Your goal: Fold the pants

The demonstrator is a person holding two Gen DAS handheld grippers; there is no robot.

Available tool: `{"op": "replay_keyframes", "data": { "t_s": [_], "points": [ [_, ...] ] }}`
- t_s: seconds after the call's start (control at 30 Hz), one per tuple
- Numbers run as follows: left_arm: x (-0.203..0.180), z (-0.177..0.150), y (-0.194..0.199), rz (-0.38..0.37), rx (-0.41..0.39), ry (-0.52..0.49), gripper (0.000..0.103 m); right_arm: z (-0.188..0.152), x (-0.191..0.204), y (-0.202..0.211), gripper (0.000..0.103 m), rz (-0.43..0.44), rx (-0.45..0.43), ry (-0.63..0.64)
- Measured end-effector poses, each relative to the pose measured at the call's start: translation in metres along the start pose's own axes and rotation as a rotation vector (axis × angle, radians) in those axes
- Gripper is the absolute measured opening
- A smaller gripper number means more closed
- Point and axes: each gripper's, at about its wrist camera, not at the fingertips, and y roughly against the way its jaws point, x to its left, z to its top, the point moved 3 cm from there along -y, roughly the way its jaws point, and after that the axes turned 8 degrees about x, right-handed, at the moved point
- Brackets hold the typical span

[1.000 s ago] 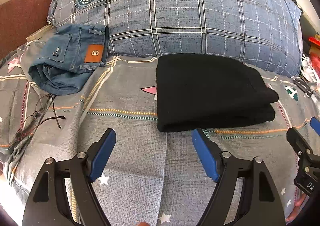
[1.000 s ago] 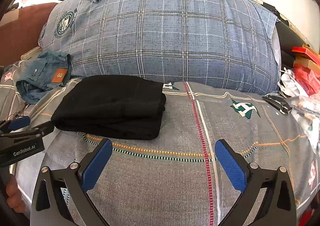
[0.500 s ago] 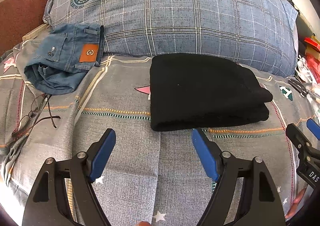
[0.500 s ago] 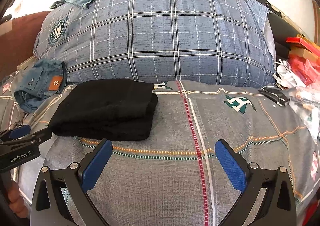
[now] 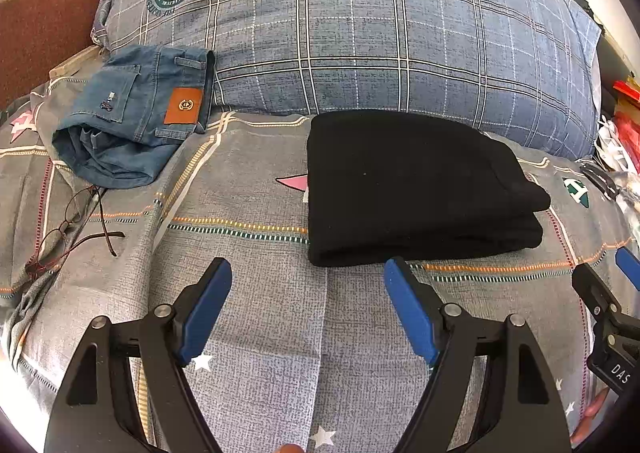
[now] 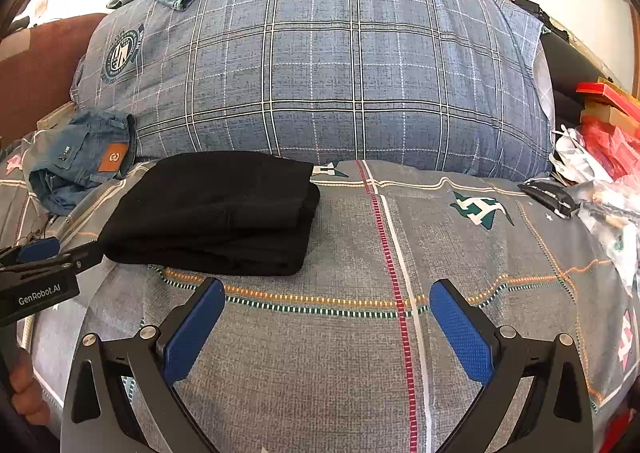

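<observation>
Left wrist view: the left tongs [image 5: 308, 273] are spread with nothing between them, hovering above the bed [image 5: 256, 333], just short of the folded black pants [image 5: 408, 189]. These lie on the bedspread against a plaid pillow [image 5: 360, 33]. The right tongs [image 6: 328, 293] are also spread and empty, with the pants ahead to their left. Folded jeans [image 5: 132, 121] sit further left.

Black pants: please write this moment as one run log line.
black pants: folded, on bed cover | left tongs: open, empty | right tongs: open, empty | jeans: folded, left of pants
</observation>
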Motion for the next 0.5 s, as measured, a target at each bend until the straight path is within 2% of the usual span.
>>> {"op": "replay_keyframes", "data": {
  "t_s": [0.5],
  "points": [
    [-0.038,-0.007,0.003,-0.012,-0.011,-0.109,0.079,-0.005,-0.015,0.003,0.103,-0.025,0.006,-0.019]
  ]
}}
